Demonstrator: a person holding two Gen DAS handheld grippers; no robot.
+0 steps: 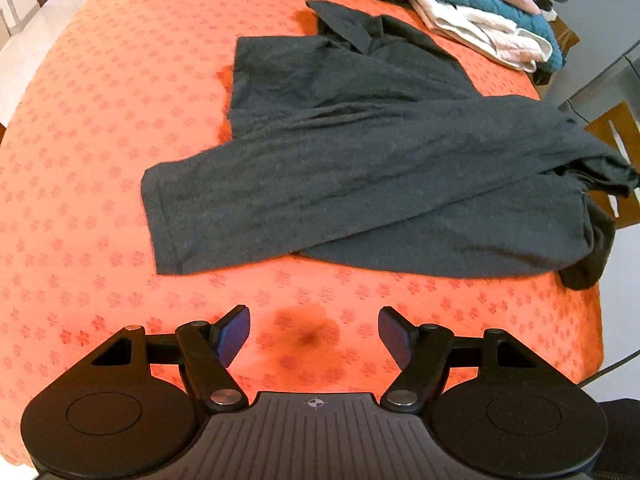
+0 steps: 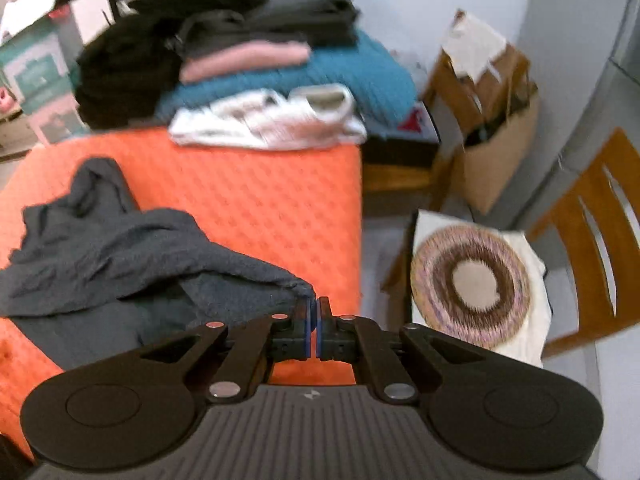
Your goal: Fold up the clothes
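The left wrist view looks from above and from the near edge of the counter [image 1: 100, 128], facing forward across its orange cloth. It sits fairly high, so most of the dark grey garment [image 1: 360, 160] is seen. The right wrist view is lower and much nearer, at the right edge of the counter [image 2: 260, 200], and faces along this edge toward the far end, with a wooden chair [image 2: 592, 248] at its side. Both views share the garment [image 2: 120, 252] and the stack of folded clothes [image 1: 492, 12] [image 2: 280, 80] at the far end.
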